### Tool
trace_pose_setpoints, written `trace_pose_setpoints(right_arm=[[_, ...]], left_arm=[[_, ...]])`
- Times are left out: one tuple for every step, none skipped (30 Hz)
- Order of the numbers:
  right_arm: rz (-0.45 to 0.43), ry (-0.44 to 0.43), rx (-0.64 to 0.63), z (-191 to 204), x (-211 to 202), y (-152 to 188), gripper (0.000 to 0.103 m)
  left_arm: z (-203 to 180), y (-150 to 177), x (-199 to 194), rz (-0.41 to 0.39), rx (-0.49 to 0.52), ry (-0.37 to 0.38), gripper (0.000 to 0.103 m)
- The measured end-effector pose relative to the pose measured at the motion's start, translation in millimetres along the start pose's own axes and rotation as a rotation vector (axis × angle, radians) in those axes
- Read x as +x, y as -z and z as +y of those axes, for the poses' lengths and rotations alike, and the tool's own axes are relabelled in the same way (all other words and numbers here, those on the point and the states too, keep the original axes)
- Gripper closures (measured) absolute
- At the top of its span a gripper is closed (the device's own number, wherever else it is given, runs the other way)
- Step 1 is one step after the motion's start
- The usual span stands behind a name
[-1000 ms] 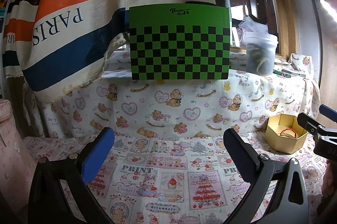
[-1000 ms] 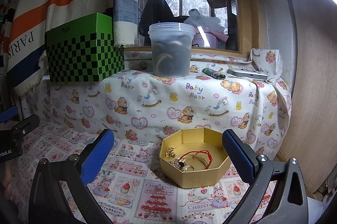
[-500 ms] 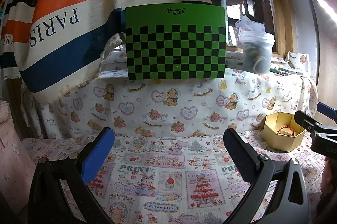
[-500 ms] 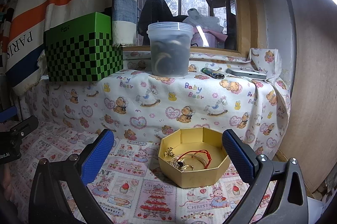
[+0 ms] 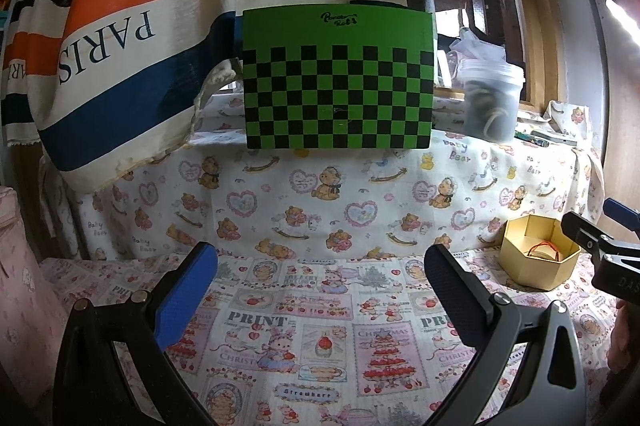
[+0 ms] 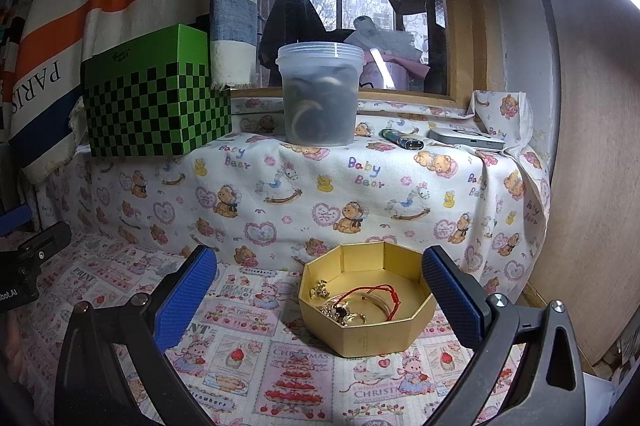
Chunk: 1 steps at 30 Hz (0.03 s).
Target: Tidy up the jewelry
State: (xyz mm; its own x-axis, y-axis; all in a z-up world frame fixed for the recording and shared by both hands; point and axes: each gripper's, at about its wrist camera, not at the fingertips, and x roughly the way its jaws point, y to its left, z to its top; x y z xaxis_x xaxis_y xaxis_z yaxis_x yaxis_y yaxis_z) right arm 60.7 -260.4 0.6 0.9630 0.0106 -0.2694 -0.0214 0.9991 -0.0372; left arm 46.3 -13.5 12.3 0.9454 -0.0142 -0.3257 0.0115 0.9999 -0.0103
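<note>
Meanwhile both hand-held grippers — left (image 5: 320, 290), right (image 6: 320, 290) — gape empty; gold box (image 6: 416, 330) sits near the wall.

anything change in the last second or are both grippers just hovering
Only slight drift: the left gripper has backed off a little and swung left, so the gold box sits nearer its view's right edge. The right gripper eased fractionally toward the gold box. Nothing was grasped or released; both grippers stay open and empty. The jewelry still lies in the box, and the green checkered box and plastic tub are unmoved.
</note>
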Motion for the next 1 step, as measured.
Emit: trace_pose_setpoints(right_arm=[[0.000, 0.000, 0.000, -0.3, 0.0, 0.1, 0.000]], left_arm=[[0.0, 0.1, 0.2, 0.003, 0.003, 0.004, 0.000]])
